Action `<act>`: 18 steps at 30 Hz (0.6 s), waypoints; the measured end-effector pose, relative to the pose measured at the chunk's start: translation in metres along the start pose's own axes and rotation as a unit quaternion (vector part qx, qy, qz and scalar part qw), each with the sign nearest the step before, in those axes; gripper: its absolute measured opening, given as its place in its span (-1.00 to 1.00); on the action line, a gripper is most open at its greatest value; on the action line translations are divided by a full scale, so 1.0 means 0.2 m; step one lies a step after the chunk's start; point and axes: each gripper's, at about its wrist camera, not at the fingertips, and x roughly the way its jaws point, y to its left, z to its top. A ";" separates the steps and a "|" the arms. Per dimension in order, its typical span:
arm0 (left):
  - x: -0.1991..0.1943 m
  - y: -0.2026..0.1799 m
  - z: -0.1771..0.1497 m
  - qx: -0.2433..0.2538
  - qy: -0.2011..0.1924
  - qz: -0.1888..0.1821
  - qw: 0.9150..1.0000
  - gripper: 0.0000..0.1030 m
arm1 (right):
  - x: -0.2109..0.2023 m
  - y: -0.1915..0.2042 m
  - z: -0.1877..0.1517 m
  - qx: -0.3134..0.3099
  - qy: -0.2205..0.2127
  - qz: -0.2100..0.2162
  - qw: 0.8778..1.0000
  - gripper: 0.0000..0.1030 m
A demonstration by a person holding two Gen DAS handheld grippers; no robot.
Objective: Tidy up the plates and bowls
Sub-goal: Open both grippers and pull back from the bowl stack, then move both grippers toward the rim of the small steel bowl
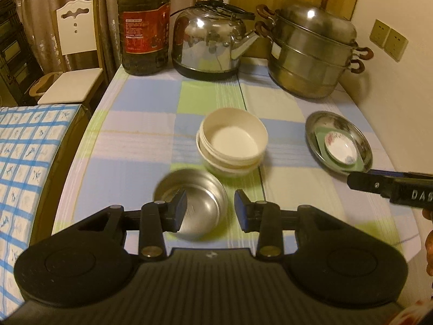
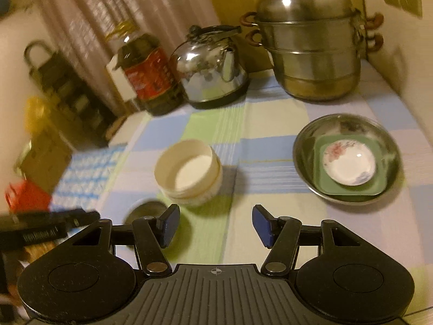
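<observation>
Chair (image 1: pixel 77 51): white, you see it at the far left of the left wrist view, beyond the table's edge.
Oil bottle (image 1: pixel 143 24): stands upright at the back left of the checked tablecloth (image 1: pixel 135 146), just beside the kettle.
Kettle (image 1: pixel 211 40): shiny steel, at the back centre, spout towards the steamer pot.
Left gripper (image 1: pixel 210 211): your jaws stand apart and grasp nothing; the steel bowl lies on the cloth under them, and neither blue pad presses on it.
Steel bowl (image 1: pixel 200 203): small, upright, at the near side of the table, just in front of the cream stack; whether they touch you cannot tell.
Cream bowls (image 1: pixel 232 140): nested in a stack mid-table, the top one sitting slightly tilted.
Right gripper (image 2: pixel 216 226): your jaws are released and wide, with only tablecloth between them; its black tip shows at the right edge of the left wrist view, near the steel plate's rim.
Steamer pot (image 1: pixel 311 51): two tiers with lid on, at the back right.
Steel plate (image 2: pixel 305 135): on the right side of the table, holding a green square dish (image 2: pixel 322 187), with a small floral saucer (image 2: pixel 349 162) on top of that.
</observation>
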 end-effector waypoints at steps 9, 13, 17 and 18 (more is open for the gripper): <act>-0.13 -0.11 -0.21 -0.005 0.013 -0.007 1.000 -0.32 | -0.12 0.03 -0.23 -0.022 0.020 0.013 0.999 0.15; -0.18 -0.14 -0.30 -0.011 0.017 -0.006 1.000 -0.32 | -0.15 0.02 -0.31 -0.019 0.034 0.013 0.999 0.15; -0.21 -0.16 -0.37 -0.016 0.024 -0.003 1.000 -0.32 | -0.18 0.01 -0.38 -0.018 0.046 0.013 0.999 0.15; -0.21 -0.17 -0.39 -0.017 0.026 -0.002 1.000 -0.32 | -0.19 0.01 -0.40 -0.020 0.048 0.014 0.999 0.15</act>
